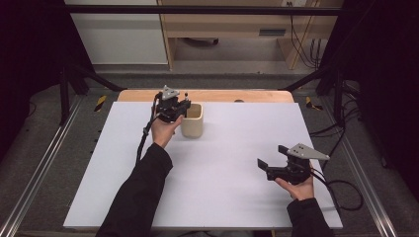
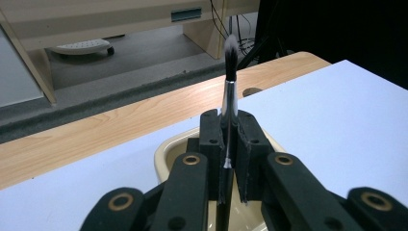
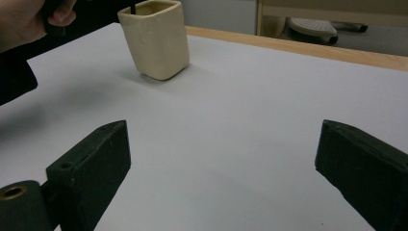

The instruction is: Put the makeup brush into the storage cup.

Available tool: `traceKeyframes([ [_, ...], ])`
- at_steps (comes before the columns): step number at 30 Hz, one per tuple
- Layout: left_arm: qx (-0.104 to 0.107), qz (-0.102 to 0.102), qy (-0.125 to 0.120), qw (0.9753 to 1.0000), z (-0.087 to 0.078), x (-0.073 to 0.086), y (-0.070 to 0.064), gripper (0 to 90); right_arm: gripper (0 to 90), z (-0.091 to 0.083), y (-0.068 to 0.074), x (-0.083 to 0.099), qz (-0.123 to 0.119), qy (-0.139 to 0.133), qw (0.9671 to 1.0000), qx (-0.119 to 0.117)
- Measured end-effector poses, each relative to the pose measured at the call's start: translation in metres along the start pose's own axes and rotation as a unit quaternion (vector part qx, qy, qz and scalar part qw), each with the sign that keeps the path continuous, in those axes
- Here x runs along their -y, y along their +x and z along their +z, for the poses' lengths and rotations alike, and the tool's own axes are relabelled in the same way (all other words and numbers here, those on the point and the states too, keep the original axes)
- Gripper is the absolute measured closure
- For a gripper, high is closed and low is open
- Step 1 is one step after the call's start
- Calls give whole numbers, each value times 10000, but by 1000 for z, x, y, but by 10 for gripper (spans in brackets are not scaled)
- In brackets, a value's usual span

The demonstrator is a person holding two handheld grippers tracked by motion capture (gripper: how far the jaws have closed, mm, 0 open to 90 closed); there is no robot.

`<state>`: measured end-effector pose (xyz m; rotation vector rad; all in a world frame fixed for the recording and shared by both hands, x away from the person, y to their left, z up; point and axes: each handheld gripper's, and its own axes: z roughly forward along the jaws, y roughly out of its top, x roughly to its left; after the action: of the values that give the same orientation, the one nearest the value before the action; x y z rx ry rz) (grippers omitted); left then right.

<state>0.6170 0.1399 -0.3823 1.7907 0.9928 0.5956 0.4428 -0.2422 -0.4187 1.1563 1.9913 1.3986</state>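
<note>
A cream square cup [image 1: 192, 121] [image 3: 156, 37] stands on the white board toward the back left. My left gripper [image 1: 184, 105] [image 2: 229, 126] hovers over the cup's left rim, shut on a thin makeup brush [image 2: 229, 91]. The brush stands upright with its bristle tip up and its black handle reaching down into the cup [image 2: 168, 153]. My right gripper [image 1: 269, 157] [image 3: 226, 149] rests low at the front right, open, jaws wide apart with nothing between them, aimed toward the cup.
The white board [image 1: 222, 163] covers a wooden table [image 1: 222, 95] whose far edge shows a round hole. Black frame posts and cables flank both sides. A wooden cabinet [image 1: 232, 24] stands on the floor beyond.
</note>
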Motion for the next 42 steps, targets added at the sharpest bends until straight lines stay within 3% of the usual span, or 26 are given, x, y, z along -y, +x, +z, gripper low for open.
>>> traceKeyframes([
  [6,8,-2,-2,10000,-2,2,-1,824,58,0,0,0,0,9,10000,13],
  [13,25,6,-67,10000,-12,4,-2,744,58,-1,0,0,-11,-4,10000,21],
  [21,180,-21,-292,9994,-41,4,-1,604,57,0,0,0,-28,6,10000,21],
  [27,243,89,-420,9988,-66,7,-1,520,57,0,1,0,-33,-13,10000,0],
  [42,444,186,-478,9977,-109,29,2,342,54,-1,1,1,-40,-4,10000,-14],
])
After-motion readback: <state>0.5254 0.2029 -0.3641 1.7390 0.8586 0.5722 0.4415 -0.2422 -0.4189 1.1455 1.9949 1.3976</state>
